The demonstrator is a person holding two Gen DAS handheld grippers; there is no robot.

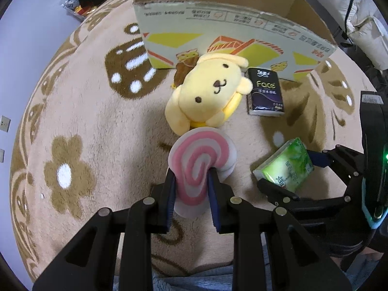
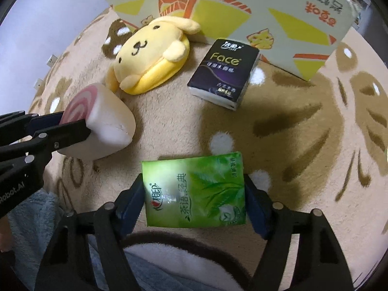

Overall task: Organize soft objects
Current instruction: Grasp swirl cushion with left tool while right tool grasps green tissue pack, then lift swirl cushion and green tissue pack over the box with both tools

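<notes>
My left gripper (image 1: 191,177) is shut on a pink-and-white swirl plush roll (image 1: 201,160), squeezing its lower part; the roll also shows in the right wrist view (image 2: 104,123), held above the rug. My right gripper (image 2: 194,186) is shut on a green tissue pack (image 2: 194,189), also seen in the left wrist view (image 1: 286,169). A yellow dog plush (image 1: 208,92) lies on the rug just beyond the roll. A dark "Face" tissue pack (image 1: 265,92) lies to its right. An open cardboard box (image 1: 232,24) stands behind them.
A round beige rug (image 1: 84,111) with brown flower patterns covers the floor. Bare grey floor (image 1: 31,48) lies to the left. White cushions and a cable (image 1: 363,24) are at the far right. Blue fleece clothing (image 2: 36,218) is at the near edge.
</notes>
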